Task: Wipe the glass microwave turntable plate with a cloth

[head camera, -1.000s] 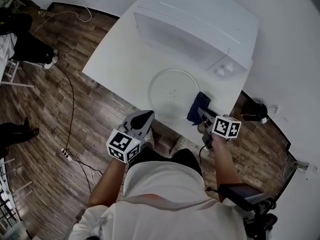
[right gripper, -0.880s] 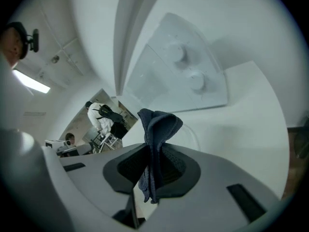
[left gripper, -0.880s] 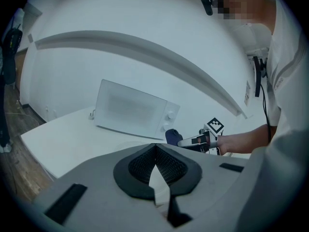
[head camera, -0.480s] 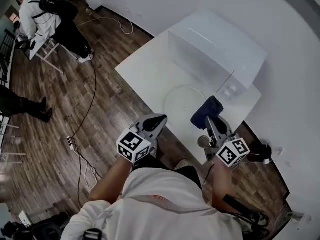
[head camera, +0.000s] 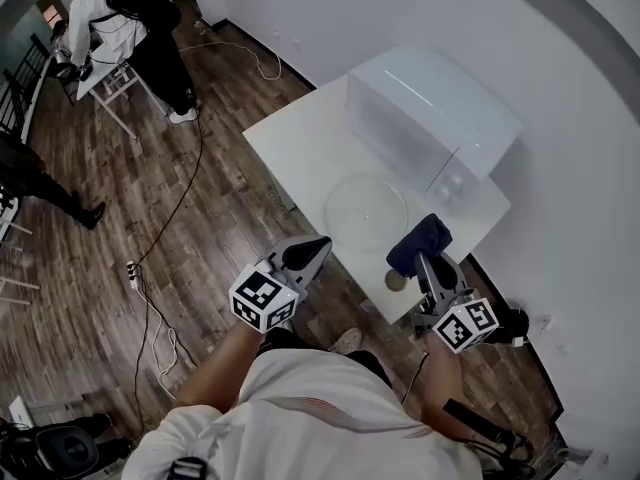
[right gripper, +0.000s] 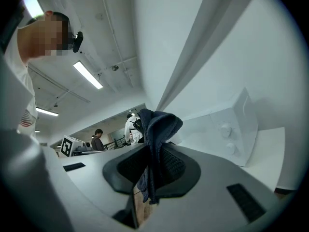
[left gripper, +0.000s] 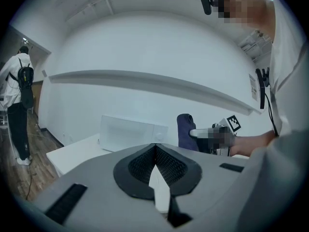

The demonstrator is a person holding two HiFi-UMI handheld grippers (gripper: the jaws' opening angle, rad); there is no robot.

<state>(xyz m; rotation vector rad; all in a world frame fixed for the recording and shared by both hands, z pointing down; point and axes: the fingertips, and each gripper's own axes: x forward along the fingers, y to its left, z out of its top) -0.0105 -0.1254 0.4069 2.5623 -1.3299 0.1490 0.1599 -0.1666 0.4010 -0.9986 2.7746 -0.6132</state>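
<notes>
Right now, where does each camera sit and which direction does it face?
Head view: on the person's head, facing steeply down at table, glass plate, microwave; torso, left gripper, right gripper show.
Left gripper view: on that gripper, along shut jaws toward the microwave; forearm shows.
Right gripper view: along jaws shut on the cloth; shirt shows.
All share the microwave.

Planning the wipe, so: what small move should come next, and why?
Probably lower the right tongs forward-left until the cloth touches the glass plate. The cloth is already clamped, yet it seems to hang clear of the plate, at its near right edge.
</notes>
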